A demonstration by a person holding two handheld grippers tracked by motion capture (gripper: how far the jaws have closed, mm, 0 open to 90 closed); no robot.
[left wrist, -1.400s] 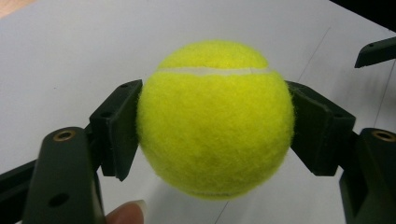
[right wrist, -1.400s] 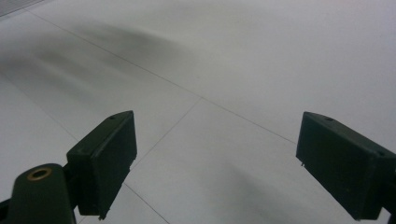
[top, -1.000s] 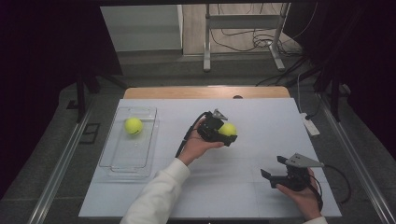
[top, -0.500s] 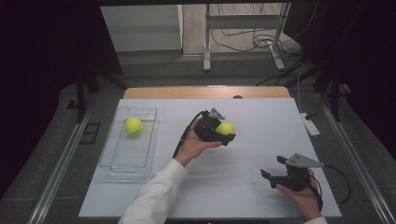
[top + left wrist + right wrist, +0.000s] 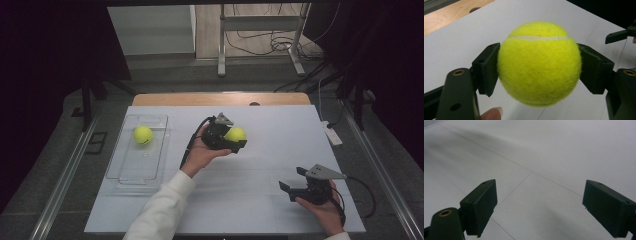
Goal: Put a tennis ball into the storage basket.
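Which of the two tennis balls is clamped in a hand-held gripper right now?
The tennis ball at mid-table, pinched between the left hand-held gripper pads. The other ball lies loose in the clear tray.

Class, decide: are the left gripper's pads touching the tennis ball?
Touching. The left gripper view shows both pads of the left gripper pressed against the tennis ball.

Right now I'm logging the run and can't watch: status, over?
Left gripper shut on tennis ball, held above table. Right gripper open, empty. Second ball in clear tray. Nothing in the way.
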